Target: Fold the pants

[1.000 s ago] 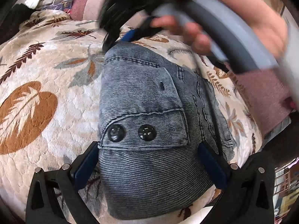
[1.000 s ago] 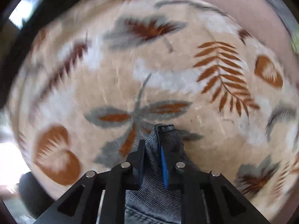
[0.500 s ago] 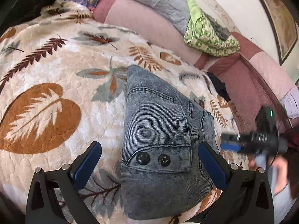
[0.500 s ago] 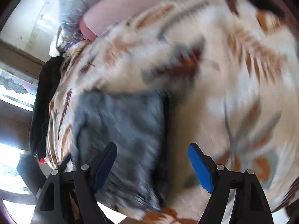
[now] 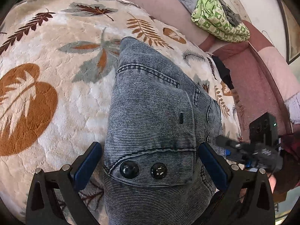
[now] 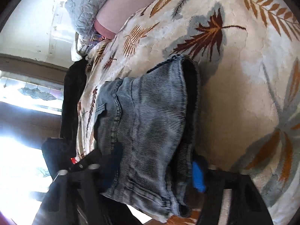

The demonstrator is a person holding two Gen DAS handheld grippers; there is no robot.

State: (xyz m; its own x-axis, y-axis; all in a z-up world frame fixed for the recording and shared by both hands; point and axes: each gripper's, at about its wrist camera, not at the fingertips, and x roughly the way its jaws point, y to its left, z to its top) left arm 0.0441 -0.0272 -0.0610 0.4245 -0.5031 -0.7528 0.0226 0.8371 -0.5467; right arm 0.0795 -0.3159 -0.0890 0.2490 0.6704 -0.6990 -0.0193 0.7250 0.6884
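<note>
The folded grey-blue denim pants [image 5: 155, 123] lie on the leaf-print blanket [image 5: 56, 86], a flap with two black buttons facing me. My left gripper [image 5: 150, 166] is open, its blue pads on either side of the bundle's near end. My right gripper [image 6: 150, 174] is open around the bundle's side edge; the pants [image 6: 148, 123] fill the gap between its fingers, with the fold's layers showing on the right. The right gripper also shows at the right in the left wrist view [image 5: 243, 150].
A pink bolster [image 5: 153, 5] and a green patterned cloth [image 5: 219, 16] lie at the back of the bed. A dark red sofa edge [image 5: 258, 86] runs along the right. A dark garment [image 6: 71, 101] hangs at the bed's edge near a bright window [image 6: 20, 168].
My right gripper let go of the pants' far corner, opened, and swung round to the bundle's near right side. The left gripper stayed open around the near end.
</note>
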